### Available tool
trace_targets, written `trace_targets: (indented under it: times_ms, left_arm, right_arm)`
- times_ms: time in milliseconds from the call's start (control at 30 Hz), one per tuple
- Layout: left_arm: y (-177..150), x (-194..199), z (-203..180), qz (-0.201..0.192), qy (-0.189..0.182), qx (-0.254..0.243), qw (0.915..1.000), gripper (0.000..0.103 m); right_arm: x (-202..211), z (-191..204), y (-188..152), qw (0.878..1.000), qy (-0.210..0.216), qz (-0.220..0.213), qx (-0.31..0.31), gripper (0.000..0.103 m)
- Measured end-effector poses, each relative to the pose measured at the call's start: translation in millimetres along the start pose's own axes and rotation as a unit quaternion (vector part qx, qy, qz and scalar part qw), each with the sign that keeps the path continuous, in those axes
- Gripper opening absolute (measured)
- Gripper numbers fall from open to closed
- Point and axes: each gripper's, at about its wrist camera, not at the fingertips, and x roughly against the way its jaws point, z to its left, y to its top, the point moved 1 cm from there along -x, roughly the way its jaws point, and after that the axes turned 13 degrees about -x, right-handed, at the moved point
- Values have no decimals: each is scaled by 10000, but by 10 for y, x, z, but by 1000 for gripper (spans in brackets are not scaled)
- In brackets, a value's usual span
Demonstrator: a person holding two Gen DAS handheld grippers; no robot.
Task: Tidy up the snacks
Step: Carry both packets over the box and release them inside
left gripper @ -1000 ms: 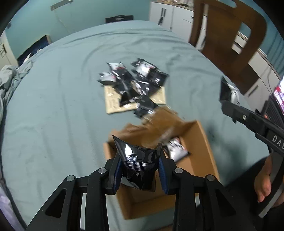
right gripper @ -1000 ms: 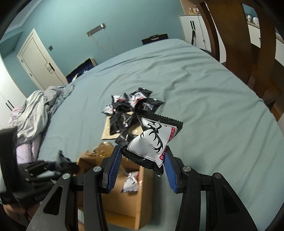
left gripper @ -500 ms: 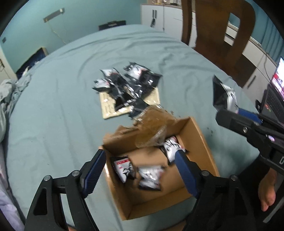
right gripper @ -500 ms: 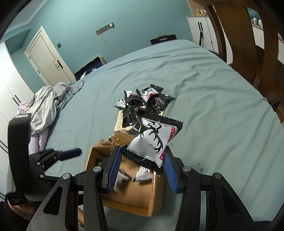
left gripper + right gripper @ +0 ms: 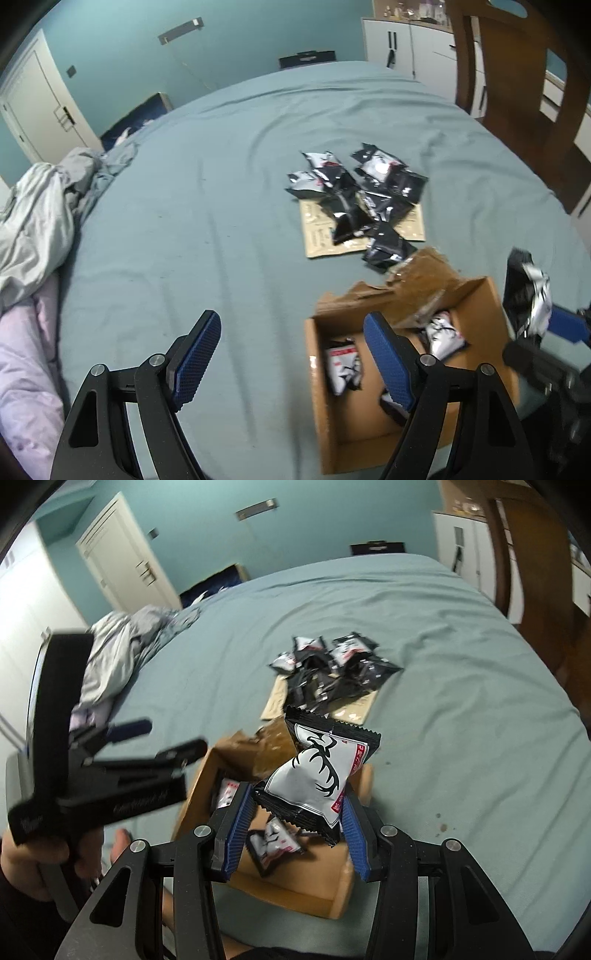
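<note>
Both grippers are black plastic frames with triangular cut-outs and silver screw heads at the pivots. The left gripper (image 5: 291,360) and right gripper (image 5: 299,834) carry blue textured pads (image 5: 197,360).

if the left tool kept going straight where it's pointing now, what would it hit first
Probably the bed sheet. The left tool is open and empty, aimed at bare sheet left of the cardboard box. The box's left wall sits close to its right finger, so depth is uncertain.

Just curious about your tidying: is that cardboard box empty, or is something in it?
Not empty. The cardboard box is open-topped, and several snack packets lie on its floor.
</note>
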Motion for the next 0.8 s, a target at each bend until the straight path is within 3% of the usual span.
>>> trace_targets:
  times_ms: [400, 667, 800]
  left_arm:
    - [-11, -28, 54, 118, 20, 74, 9999, 81]
    - [-16, 4, 42, 37, 43, 74, 10000, 81]
    - [3, 57, 34, -100, 111, 67, 9999, 81]
  right_arm:
    - [-142, 67, -55, 9984, 189, 508, 127, 48]
    - [-186, -56, -10, 9977, 73, 502, -441, 74]
    - [-169, -49, -25, 9980, 5, 433, -453, 74]
